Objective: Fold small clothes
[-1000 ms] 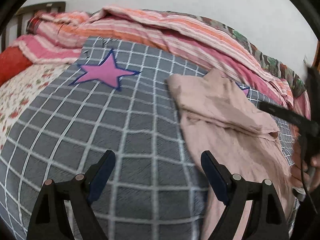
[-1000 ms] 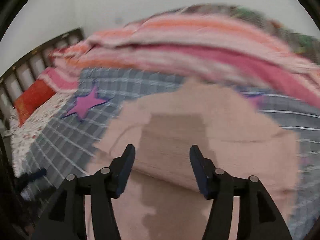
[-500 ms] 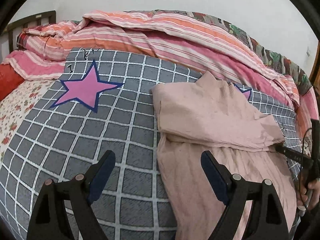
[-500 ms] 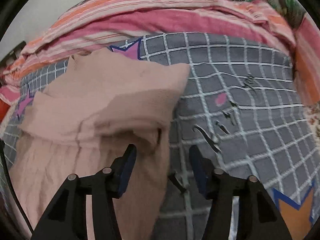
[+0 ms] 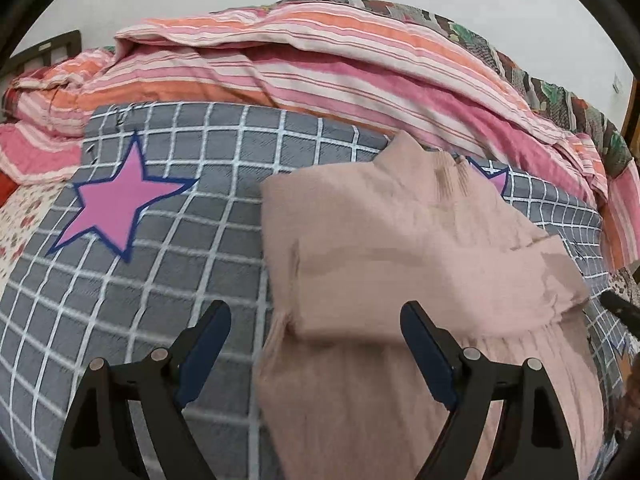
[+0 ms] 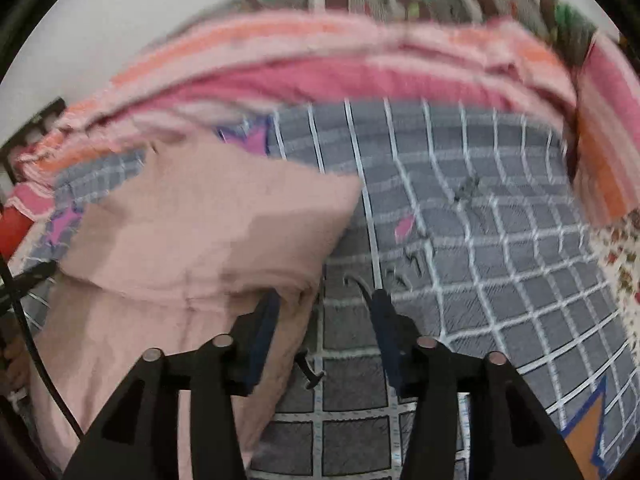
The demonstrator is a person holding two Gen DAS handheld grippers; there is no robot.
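A pale pink garment [image 5: 400, 240] lies flat on the grey checked blanket [image 5: 180, 280], its upper part folded down over the lower part. My left gripper [image 5: 316, 312] hovers open and wide over the garment's left side. The fold's lower left corner shows between its fingers, untouched. In the right wrist view the same garment [image 6: 192, 232] fills the left half. My right gripper [image 6: 326, 300] stands at the garment's right edge, jaws partly apart. Its left finger [image 6: 264, 320] is over the cloth's edge and its right finger is over bare blanket [image 6: 480, 260]. Nothing is gripped.
A striped pink and orange quilt [image 5: 320, 60] is heaped along the far side against the wall. Purple star [image 5: 116, 204] and orange star [image 6: 588, 428] patches mark the blanket. A floral sheet [image 6: 624, 264] borders it. A dark bed rail [image 5: 40, 52] stands at the far left.
The left gripper has slid right, from over bare blanket to over the garment's left side. The right gripper has swung from the garment's middle to its right edge, and its jaws have narrowed a little.
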